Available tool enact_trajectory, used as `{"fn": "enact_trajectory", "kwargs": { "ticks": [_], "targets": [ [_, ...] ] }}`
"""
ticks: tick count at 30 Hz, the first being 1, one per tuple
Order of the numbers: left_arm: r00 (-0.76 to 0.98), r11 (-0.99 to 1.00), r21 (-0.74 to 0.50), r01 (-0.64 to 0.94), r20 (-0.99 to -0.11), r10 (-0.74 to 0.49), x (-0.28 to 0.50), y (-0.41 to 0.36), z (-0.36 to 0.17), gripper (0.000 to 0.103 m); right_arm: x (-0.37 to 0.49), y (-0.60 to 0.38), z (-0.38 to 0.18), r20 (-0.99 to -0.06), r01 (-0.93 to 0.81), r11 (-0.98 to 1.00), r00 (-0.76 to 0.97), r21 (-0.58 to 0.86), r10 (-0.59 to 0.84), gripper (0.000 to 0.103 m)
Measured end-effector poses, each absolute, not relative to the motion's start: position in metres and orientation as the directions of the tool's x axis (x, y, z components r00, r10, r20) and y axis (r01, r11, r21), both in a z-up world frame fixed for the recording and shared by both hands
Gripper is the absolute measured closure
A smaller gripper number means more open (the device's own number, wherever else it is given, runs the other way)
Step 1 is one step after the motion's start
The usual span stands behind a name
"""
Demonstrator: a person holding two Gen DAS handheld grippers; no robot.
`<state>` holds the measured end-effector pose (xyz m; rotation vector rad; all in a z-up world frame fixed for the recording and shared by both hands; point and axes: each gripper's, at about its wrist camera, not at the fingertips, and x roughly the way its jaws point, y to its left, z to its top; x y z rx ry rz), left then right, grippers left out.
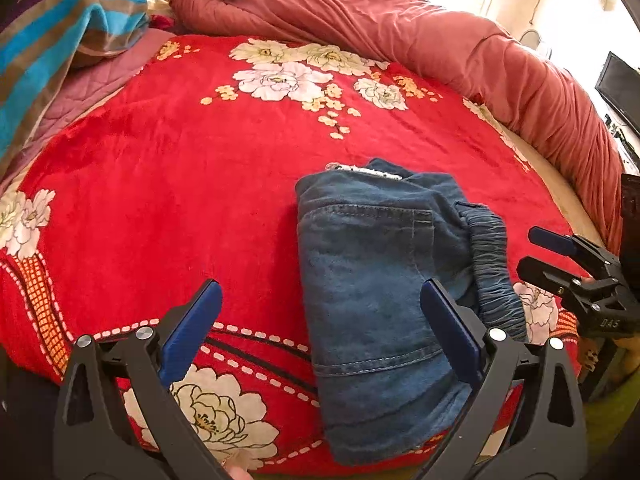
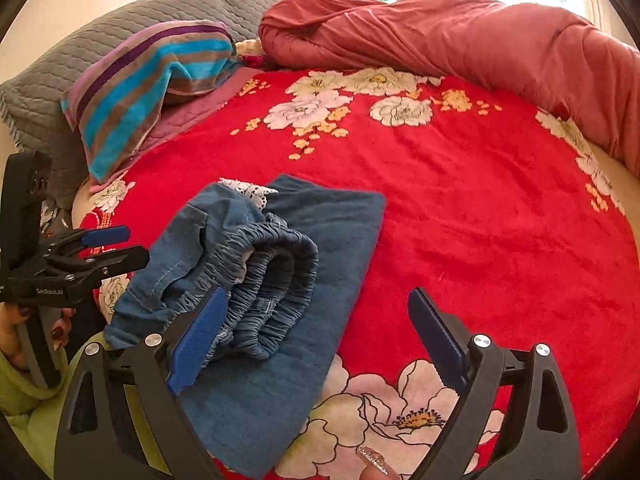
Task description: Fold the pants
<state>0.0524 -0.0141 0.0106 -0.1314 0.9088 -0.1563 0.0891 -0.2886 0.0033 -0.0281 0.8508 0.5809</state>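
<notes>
Folded blue denim pants lie in a compact stack on the red floral blanket. Their gathered elastic waistband bunches on top at the near side, and a bit of white lace shows at the far edge. My left gripper hovers open over the stack's near left part, its pads clear of the cloth. The right gripper is open too. Its left finger is over the waistband and its right finger over bare blanket. Neither holds anything.
A rust-red duvet is piled along the far and right side of the bed. A striped towel and a grey quilted pillow sit at the back left. A dark screen stands beyond the right edge. A person's hand grips the left handle.
</notes>
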Motion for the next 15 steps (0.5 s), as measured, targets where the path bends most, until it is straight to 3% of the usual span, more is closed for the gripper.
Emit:
{"fn": "enact_trajectory", "kwargs": {
  "ticks": [11,15],
  "targets": [
    [0.565,0.974,-0.216,0.072,-0.796,-0.218,0.056,-0.012,-0.005,0.01,0.094,-0.294,-0.009,-0.743,-0.462,0.857,0.487,0.227,0.459,0.012],
    [0.551,0.969,-0.233,0.078,-0.8,-0.237,0.06,-0.015,-0.011,0.01,0.101,-0.294,-0.018,-0.756,-0.464,0.838,0.428,0.286,0.495,0.026]
  ]
}}
